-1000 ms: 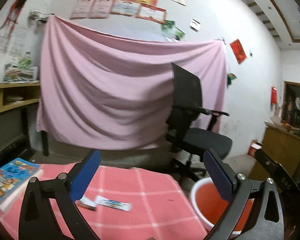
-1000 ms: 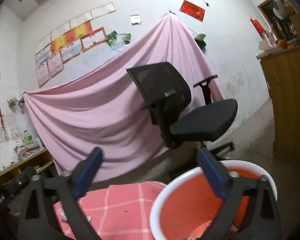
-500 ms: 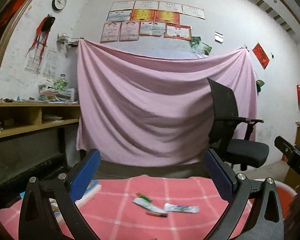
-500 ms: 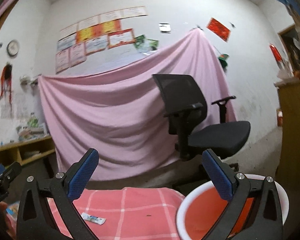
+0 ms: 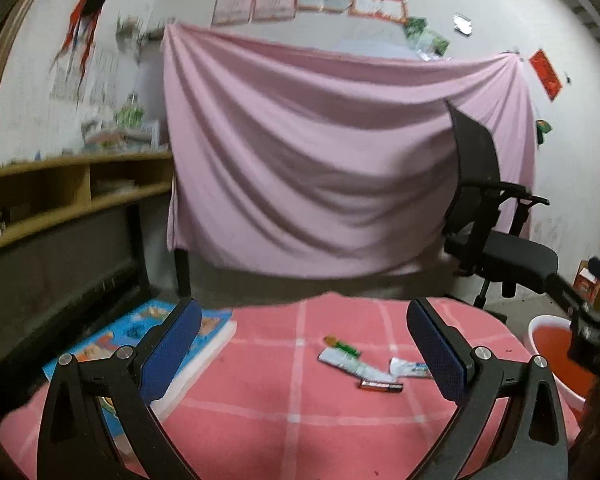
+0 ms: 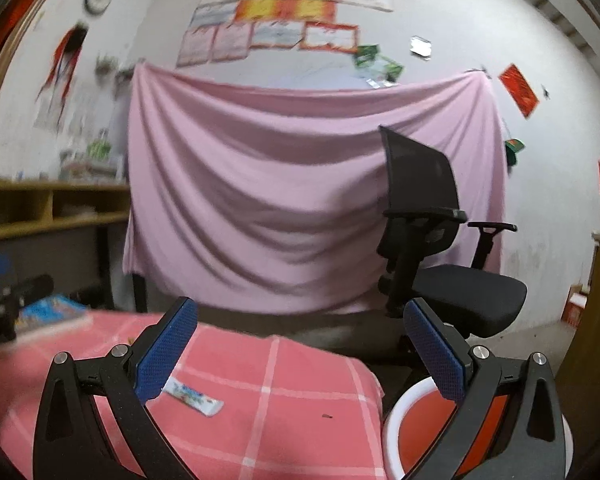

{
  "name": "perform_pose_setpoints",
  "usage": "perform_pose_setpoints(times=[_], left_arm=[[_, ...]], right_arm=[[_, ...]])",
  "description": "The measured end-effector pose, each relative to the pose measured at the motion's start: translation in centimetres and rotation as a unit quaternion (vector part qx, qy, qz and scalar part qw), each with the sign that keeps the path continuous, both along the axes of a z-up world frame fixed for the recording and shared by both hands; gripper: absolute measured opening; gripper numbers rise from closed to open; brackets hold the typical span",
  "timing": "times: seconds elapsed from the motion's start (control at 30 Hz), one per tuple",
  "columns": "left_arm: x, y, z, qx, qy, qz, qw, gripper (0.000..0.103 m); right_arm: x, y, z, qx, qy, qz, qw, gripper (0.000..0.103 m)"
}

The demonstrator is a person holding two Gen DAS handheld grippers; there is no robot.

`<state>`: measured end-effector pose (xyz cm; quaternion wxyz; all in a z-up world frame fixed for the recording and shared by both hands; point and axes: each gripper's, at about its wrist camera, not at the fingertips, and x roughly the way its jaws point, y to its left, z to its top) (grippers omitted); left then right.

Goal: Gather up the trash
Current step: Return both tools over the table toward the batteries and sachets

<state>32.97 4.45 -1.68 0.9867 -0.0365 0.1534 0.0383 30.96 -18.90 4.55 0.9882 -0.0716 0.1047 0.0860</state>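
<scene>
Three bits of trash lie together on the pink checked tablecloth (image 5: 260, 380): a white and green wrapper (image 5: 350, 362), a small white wrapper (image 5: 410, 368) and a dark battery-like stick (image 5: 381, 386). My left gripper (image 5: 304, 354) hovers open above the near table, short of them, nothing between its blue pads. The right gripper (image 6: 300, 350) is open and empty too, over the table's right end, with a white wrapper (image 6: 194, 394) below its left finger. An orange bin with a white rim (image 6: 412, 436) stands off the table's right edge and shows as the bin (image 5: 548, 344) in the left wrist view.
A colourful book (image 5: 140, 340) lies at the table's left end. A black office chair (image 6: 440, 264) stands behind the table in front of a hung pink sheet (image 6: 300, 200). Wooden shelves (image 5: 60, 196) run along the left wall. A wooden cabinet (image 6: 596, 344) is at far right.
Both views have swung and tilted down; the table and trash now sit nearer and larger in the left wrist view. The right view has turned left, showing more tablecloth. Both grippers stay open.
</scene>
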Motion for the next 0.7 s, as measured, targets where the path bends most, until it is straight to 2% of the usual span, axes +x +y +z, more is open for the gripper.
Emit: perform_pose_setpoints(times=[0.17, 0.3, 0.37, 0.4, 0.47, 0.53, 0.6, 0.7], left_arm=[[2.3, 0.9, -1.7, -0.044, 0.077, -0.016, 0.9959, 0.101], [3.2, 1.4, -2.3, -0.072, 0.112, -0.022, 0.9909, 0.101], [3.5, 1.8, -2.6, -0.090, 0.126, -0.025, 0.9876, 0.101], [3.7, 1.9, -2.8, -0.098, 0.134, -0.026, 0.9859, 0.101], [4.0, 2.0, -3.0, -0.104, 0.150, -0.025, 0.9828, 0.100], [4.3, 2.0, -3.1, -0.106, 0.167, -0.025, 0.9799, 0.100], [4.7, 1.9, -3.2, -0.105, 0.179, -0.027, 0.9779, 0.095], [5.0, 1.5, -3.4, -0.100, 0.195, -0.032, 0.9751, 0.081]], right_arm=[[2.8, 1.0, -1.9, -0.023, 0.080, 0.030, 0.996, 0.103], [4.9, 1.4, -3.3, -0.026, 0.151, 0.055, 0.987, 0.103], [6.2, 1.6, -4.2, -0.026, 0.194, 0.066, 0.978, 0.103], [6.7, 1.8, -4.6, -0.026, 0.214, 0.071, 0.974, 0.101], [7.3, 2.1, -5.4, -0.029, 0.249, 0.084, 0.964, 0.083], [7.8, 2.4, -6.2, -0.032, 0.277, 0.097, 0.955, 0.077], [8.0, 2.8, -6.7, -0.035, 0.298, 0.116, 0.947, 0.075], [8.2, 3.4, -7.1, -0.040, 0.321, 0.138, 0.936, 0.075]])
